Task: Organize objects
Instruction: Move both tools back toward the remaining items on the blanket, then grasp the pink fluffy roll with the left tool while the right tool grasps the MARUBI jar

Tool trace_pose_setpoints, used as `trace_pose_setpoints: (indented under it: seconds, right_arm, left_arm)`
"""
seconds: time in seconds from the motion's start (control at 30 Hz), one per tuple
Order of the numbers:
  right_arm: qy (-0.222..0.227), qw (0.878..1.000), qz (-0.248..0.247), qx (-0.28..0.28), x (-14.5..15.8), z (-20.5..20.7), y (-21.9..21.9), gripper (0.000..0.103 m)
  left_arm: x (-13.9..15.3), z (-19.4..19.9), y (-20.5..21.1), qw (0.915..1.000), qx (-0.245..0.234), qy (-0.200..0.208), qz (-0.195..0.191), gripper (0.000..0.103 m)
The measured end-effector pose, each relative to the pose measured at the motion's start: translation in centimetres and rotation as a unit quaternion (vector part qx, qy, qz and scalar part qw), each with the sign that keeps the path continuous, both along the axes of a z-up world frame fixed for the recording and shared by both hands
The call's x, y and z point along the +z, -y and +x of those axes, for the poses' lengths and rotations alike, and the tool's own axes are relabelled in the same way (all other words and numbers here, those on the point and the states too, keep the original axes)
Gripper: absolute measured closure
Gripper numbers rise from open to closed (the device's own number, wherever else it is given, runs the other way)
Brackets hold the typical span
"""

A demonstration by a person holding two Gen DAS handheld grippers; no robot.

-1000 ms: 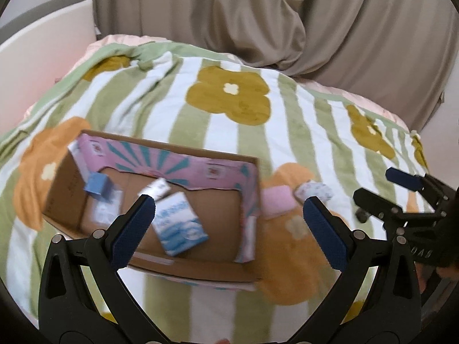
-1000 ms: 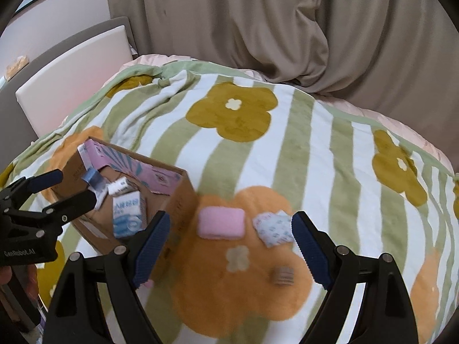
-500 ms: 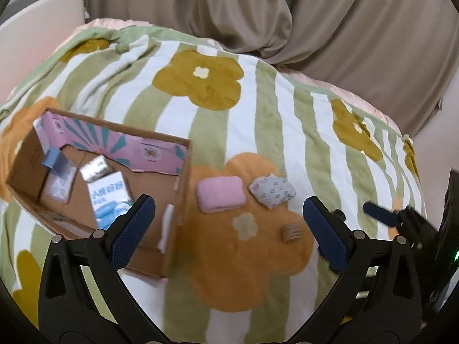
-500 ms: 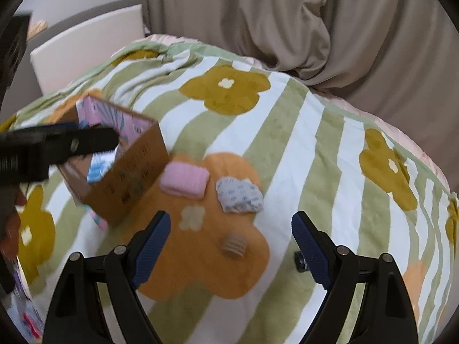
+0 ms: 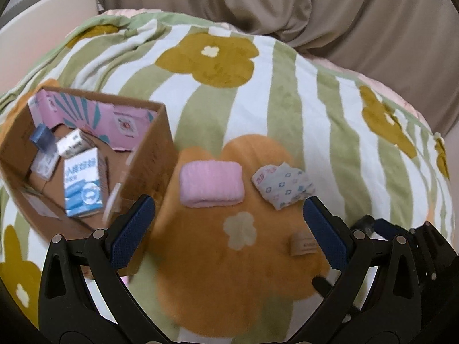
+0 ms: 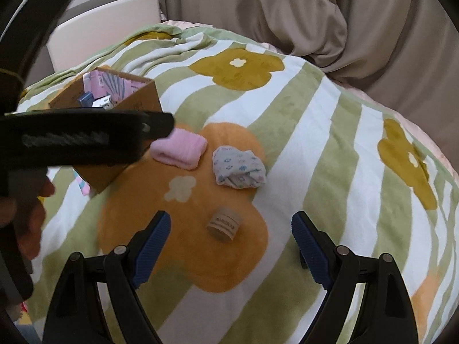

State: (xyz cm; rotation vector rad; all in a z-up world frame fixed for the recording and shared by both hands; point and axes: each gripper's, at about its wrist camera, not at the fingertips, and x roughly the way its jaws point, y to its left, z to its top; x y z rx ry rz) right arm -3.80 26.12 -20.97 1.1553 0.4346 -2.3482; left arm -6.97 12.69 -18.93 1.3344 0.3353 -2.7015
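A folded pink towel (image 5: 211,184) (image 6: 180,149), a patterned white cloth bundle (image 5: 283,185) (image 6: 238,166) and a small tan round jar (image 5: 302,245) (image 6: 224,224) lie on the flowered blanket. A cardboard box (image 5: 155,154) (image 6: 134,97) at the left holds a blue-white carton (image 5: 82,185) and small packets. My left gripper (image 5: 229,226) is open and empty, hovering near the towel. My right gripper (image 6: 231,246) is open and empty, just short of the jar.
The bed's green-striped blanket (image 5: 287,91) fills both views. A grey curtain (image 5: 315,5) hangs behind, and a white headboard (image 6: 106,25) stands at the far left. The left gripper's body (image 6: 80,137) crosses the right wrist view.
Both grippers have swung right, away from the box and toward the loose things. The right gripper has come closer to the jar. Both stay open.
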Motion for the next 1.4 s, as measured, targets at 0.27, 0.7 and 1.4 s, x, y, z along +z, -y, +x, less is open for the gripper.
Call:
trace_pose_setpoints:
  seconds: [0.27, 0.7, 1.4]
  right_arm:
    - [0.003, 1.0, -0.003, 0.031, -2.8, -0.3, 0.2, 0.027]
    - [0.016, 0.999, -0.03, 0.033, -5.1, -0.7, -0.3, 0.037]
    - [0.019, 0.998, -0.052, 0.023, -6.1, -1.8, 1.0, 0.049]
  left_arm:
    - [-2.4, -2.6, -1.0, 0.9985, 0.017, -0.004, -0.052, 0.0]
    - [-5.4, -4.3, -1.4, 0.996, 0.075, 0.002, -0.048, 0.003]
    - [-8.2, -6.2, -0.1, 0.9943, 0.09, 0.009, -0.055, 0.037]
